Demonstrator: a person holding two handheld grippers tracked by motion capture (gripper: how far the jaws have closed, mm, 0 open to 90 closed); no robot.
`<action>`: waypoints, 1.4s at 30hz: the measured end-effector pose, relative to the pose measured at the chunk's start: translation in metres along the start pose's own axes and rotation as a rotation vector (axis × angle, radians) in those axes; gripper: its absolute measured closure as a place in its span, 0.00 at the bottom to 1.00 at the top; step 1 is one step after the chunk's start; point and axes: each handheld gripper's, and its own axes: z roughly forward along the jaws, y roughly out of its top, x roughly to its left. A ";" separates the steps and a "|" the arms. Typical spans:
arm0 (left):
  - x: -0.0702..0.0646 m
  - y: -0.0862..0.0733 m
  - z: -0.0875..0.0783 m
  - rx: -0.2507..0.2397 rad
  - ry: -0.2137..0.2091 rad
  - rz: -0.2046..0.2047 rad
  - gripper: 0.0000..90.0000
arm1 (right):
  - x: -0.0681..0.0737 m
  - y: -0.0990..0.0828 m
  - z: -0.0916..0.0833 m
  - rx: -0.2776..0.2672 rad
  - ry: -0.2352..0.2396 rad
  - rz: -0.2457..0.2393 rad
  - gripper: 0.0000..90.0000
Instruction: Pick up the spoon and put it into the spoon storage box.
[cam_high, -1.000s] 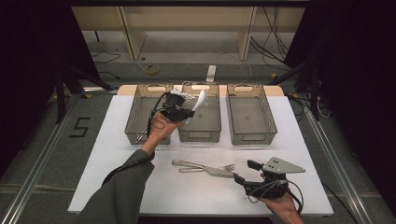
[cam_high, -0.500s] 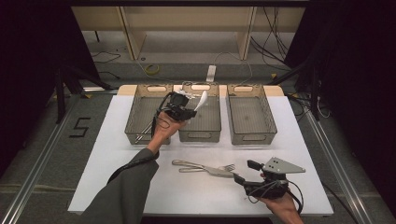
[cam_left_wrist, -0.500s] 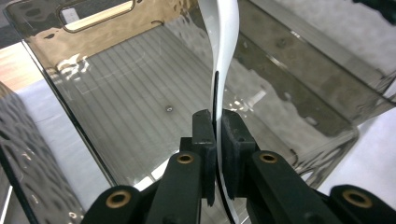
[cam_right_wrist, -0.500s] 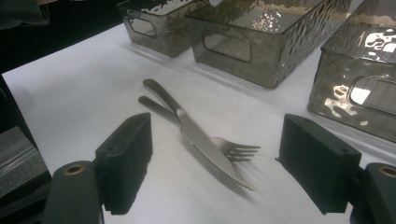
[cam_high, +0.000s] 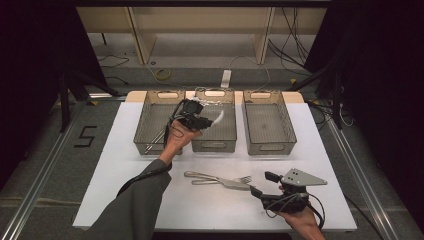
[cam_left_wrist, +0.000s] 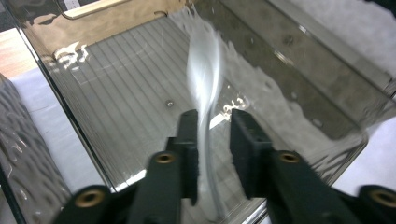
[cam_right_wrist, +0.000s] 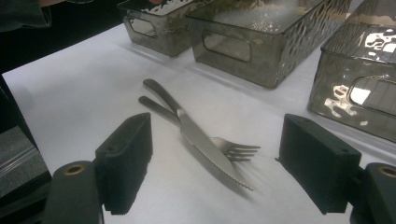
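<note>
The left tool (cam_high: 205, 121) hangs over the middle bin (cam_high: 215, 145) of three grey mesh bins that stand in a row along the far side of the white table (cam_high: 115, 175). A spoon (cam_high: 218, 118), blurred with motion, shows pale just right of the tool's tip over that bin. In the left gripper view the spoon (cam_left_wrist: 204, 79) is a bright streak running up between the two black jaws, above the ribbed floor of the middle bin (cam_left_wrist: 126, 107). The jaws have just been opening: they stand a little apart, with a gap on the right side of the streak, so the pads no longer pinch the spoon though it lies between them.

The left bin (cam_high: 150, 145) holds some cutlery at its near end, too small to name. The right bin (cam_high: 265, 125) stands well apart from both tools.

On the near part of the table the right tool (cam_high: 262, 184) rests low, its jaws spread wide and holding nothing. Just left of its tip lie a knife (cam_high: 220, 182) and a fork (cam_high: 222, 178), crossed. In the right gripper view the serrated knife (cam_right_wrist: 205, 144) lies over the fork (cam_right_wrist: 231, 148), both between the spread jaws but untouched by them.
</note>
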 end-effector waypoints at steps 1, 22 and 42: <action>-0.001 0.001 -0.002 -0.009 -0.002 -0.008 0.77 | 0.000 0.000 0.000 -0.001 0.000 0.000 0.29; -0.016 -0.027 -0.060 -0.124 -0.156 0.007 0.29 | 0.000 0.000 -0.001 0.000 -0.006 0.003 0.29; -0.025 -0.070 -0.066 -0.061 -0.141 0.089 0.26 | 0.002 0.000 -0.001 -0.002 -0.005 -0.002 0.29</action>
